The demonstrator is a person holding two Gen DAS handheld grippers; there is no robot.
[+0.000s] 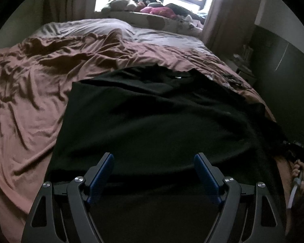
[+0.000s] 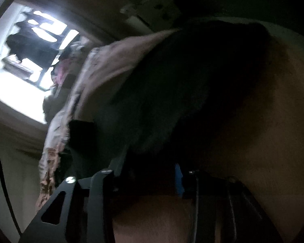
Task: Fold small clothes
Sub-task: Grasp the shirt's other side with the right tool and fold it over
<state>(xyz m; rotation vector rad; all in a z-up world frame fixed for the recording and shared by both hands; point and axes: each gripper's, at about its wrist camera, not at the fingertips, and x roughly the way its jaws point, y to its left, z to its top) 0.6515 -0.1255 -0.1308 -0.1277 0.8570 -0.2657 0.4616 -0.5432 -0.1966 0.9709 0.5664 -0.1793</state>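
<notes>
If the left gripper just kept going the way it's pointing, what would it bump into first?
Most likely the black garment spread on the bed. The left gripper hangs open, angled down at the cloth, with nothing else visible between; depth is hard to judge.

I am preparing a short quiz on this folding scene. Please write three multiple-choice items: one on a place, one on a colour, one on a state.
1. Where does the black garment lie?
A. on the bed
B. on the windowsill
C. on a chair

2. What colour is the bed cover?
A. bright green
B. pinkish brown
C. yellow

3. How do the left tongs stand?
A. shut on a sock
B. open above the garment
C. out of view

Answers:
1 A, it is spread over the bed cover.
2 B, the wrinkled cloth looks pinkish brown.
3 B, the blue pads stand wide apart with nothing held.
</notes>
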